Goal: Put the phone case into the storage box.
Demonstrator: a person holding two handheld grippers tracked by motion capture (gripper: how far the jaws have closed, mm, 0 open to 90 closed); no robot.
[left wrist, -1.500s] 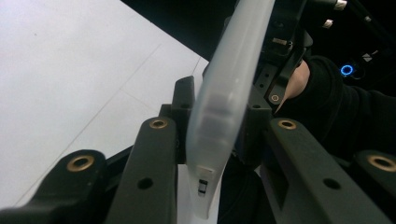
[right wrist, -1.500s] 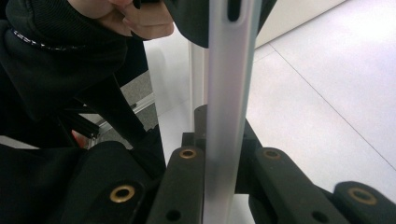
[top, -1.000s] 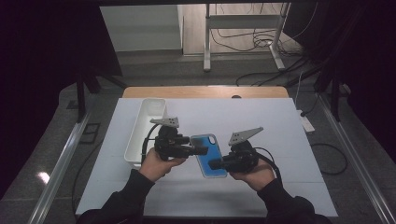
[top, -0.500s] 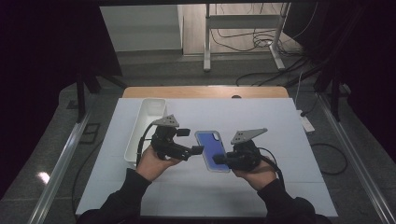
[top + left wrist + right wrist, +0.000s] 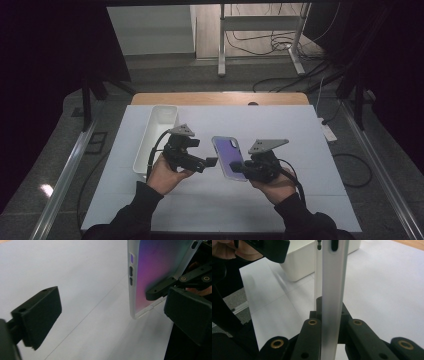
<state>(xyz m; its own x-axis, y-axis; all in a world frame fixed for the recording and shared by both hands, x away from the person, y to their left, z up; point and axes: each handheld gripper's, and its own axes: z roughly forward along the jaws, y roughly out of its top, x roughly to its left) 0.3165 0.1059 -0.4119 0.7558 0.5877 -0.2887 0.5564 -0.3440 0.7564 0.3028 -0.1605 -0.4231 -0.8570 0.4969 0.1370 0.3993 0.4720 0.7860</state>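
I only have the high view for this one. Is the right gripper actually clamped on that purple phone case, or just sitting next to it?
Observer: Clamped. In the right gripper view, the right gripper is shut on the phone case, pinching its frosted edge, which runs straight up between the jaws.
Operator: Is the left gripper touching the case too?
Observer: No. The left gripper is open. Its jaws have just been opening, and in its own view both pads stand clear of the case.
Operator: Any detail along the case's side?
Observer: The left gripper view shows three button cutouts in the frosted rim.
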